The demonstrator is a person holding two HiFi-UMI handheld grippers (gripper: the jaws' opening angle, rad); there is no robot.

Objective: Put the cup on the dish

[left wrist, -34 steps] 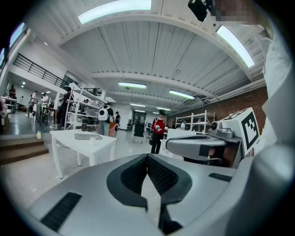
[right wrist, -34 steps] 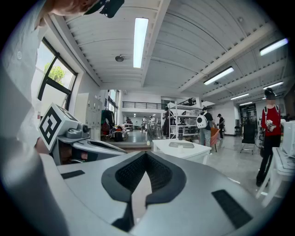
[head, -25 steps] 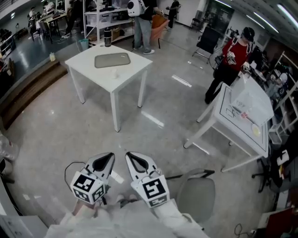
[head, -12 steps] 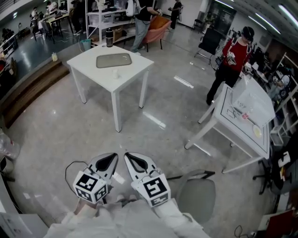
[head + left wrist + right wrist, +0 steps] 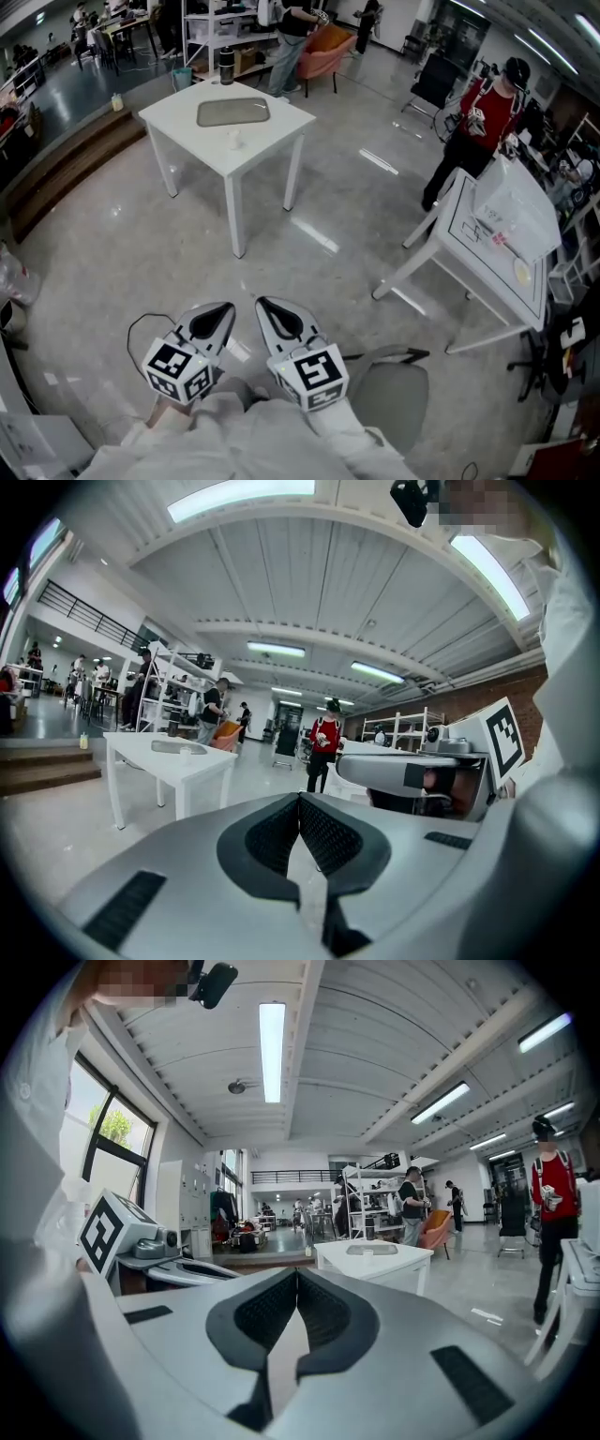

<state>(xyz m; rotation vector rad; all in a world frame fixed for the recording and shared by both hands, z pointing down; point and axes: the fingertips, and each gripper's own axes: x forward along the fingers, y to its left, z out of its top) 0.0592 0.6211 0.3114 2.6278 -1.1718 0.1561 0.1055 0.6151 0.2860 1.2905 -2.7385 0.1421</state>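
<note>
A small white cup (image 5: 235,140) stands on the white table (image 5: 272,131) far ahead, just in front of a flat grey dish (image 5: 232,112). Both grippers are held low near the person's body, well short of the table. The left gripper (image 5: 226,309) and the right gripper (image 5: 262,305) lie side by side, each shut with nothing between its jaws. In the left gripper view the left gripper (image 5: 300,799) has its pads together, with the dish (image 5: 177,747) and cup (image 5: 186,753) small in the distance. The right gripper (image 5: 297,1274) is likewise shut, with the dish (image 5: 372,1250) far off.
Shiny grey floor lies between me and the table. A black bottle (image 5: 225,67) stands on the table's far corner. A second white table (image 5: 497,234) sits at the right, a person in red (image 5: 483,108) beside it. A grey chair (image 5: 394,394) is at my right.
The head view has shifted a little, so the table sits slightly lower in the picture. Both grippers stay shut and close together near the body.
</note>
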